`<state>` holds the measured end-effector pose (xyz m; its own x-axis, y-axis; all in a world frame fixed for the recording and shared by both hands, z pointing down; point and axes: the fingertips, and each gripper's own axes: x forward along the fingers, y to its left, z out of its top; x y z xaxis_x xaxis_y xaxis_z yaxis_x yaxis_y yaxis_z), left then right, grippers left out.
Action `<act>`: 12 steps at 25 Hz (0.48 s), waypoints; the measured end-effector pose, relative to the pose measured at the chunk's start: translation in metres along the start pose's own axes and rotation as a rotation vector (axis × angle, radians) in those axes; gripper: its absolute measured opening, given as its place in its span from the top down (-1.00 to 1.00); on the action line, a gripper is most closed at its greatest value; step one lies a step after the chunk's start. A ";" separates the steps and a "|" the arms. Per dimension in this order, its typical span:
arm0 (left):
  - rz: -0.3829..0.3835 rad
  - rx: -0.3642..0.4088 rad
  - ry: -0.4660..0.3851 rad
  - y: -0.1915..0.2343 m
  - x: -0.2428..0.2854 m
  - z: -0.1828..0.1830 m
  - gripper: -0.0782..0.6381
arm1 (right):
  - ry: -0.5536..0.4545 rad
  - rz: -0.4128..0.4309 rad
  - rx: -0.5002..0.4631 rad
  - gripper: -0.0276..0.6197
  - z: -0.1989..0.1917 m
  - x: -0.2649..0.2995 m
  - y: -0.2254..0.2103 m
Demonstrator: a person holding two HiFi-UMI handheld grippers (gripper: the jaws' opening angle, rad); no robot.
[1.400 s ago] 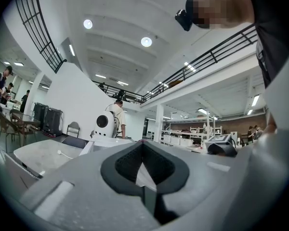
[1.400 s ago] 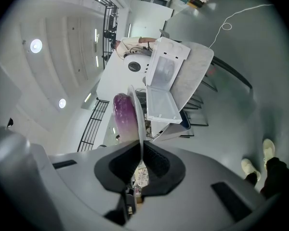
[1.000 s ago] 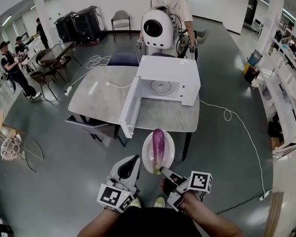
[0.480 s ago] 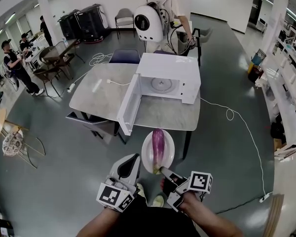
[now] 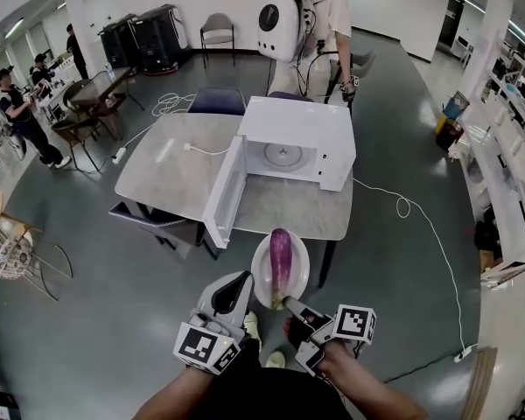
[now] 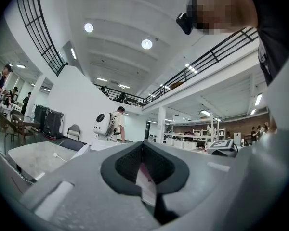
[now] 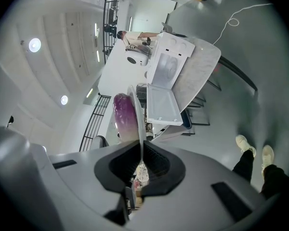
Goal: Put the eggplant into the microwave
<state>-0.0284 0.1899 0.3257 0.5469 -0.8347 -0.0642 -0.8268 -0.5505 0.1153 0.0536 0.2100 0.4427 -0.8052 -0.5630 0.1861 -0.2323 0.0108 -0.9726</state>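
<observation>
A purple eggplant (image 5: 281,256) lies on a white plate (image 5: 261,289) that hangs in the air just before the grey table (image 5: 171,173). My right gripper (image 5: 287,303) is shut on the plate's near rim; in the right gripper view the rim (image 7: 140,124) runs edge-on between the pads, with the eggplant (image 7: 124,117) above it. My left gripper (image 5: 243,280) sits at the plate's left rim, and a white and pink strip (image 6: 145,179) shows between its closed pads. The white microwave (image 5: 297,129) stands on the table, its door (image 5: 226,195) swung wide open toward me.
A person with a white backpack (image 5: 284,16) stands behind the table. Chairs sit at the far side (image 5: 217,101) and the near left (image 5: 162,221). A cable (image 5: 411,208) trails over the floor on the right, by shelves (image 5: 507,164). More people and tables are at far left (image 5: 13,112).
The table and microwave have drawn slightly nearer and shifted left in the head view. The person with the backpack moved right and farther back. Plate, eggplant and both grippers keep their places.
</observation>
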 end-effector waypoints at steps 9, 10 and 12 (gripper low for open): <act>-0.031 -0.013 -0.001 0.049 0.051 -0.008 0.76 | -0.016 -0.041 0.018 0.86 0.044 0.051 -0.008; -0.033 -0.015 -0.001 0.057 0.058 -0.009 0.76 | -0.016 -0.045 0.022 0.86 0.049 0.059 -0.009; -0.041 -0.020 -0.002 0.072 0.071 -0.008 0.76 | -0.020 -0.055 0.024 0.86 0.061 0.074 -0.009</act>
<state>-0.0477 0.0911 0.3373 0.5798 -0.8117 -0.0713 -0.8010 -0.5838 0.1323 0.0294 0.1177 0.4569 -0.7803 -0.5787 0.2371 -0.2629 -0.0405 -0.9640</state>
